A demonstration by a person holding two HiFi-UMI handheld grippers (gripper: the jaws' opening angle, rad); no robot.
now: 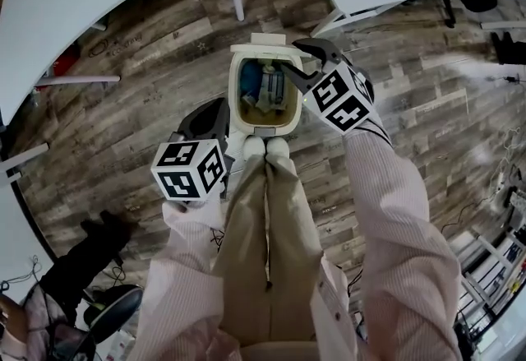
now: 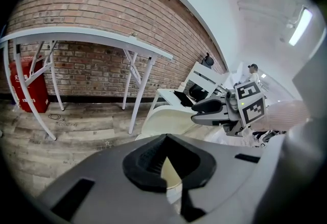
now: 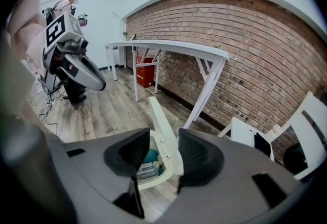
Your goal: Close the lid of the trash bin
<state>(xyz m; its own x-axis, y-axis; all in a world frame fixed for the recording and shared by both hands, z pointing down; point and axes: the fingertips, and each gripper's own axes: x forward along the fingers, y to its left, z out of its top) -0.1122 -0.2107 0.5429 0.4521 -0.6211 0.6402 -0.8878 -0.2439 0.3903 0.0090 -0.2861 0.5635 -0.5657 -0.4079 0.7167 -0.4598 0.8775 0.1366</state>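
Right claw [image 3: 164, 139] spread at upright lid [image 3: 158, 110], arm outstretched | left claw [image 2: 166, 141] pressed together

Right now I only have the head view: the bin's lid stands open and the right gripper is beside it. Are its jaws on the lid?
Observer: No. In the right gripper view, the right gripper has its jaws apart. The lid shows upright in the gap and is not clamped.
Operator: And the left gripper?
Observer: In its own view, the left gripper has its jaws together at the tips, with nothing held.
Operator: Where is it aimed?
Observer: Its view looks across the bin, with the right gripper ahead and to its right.
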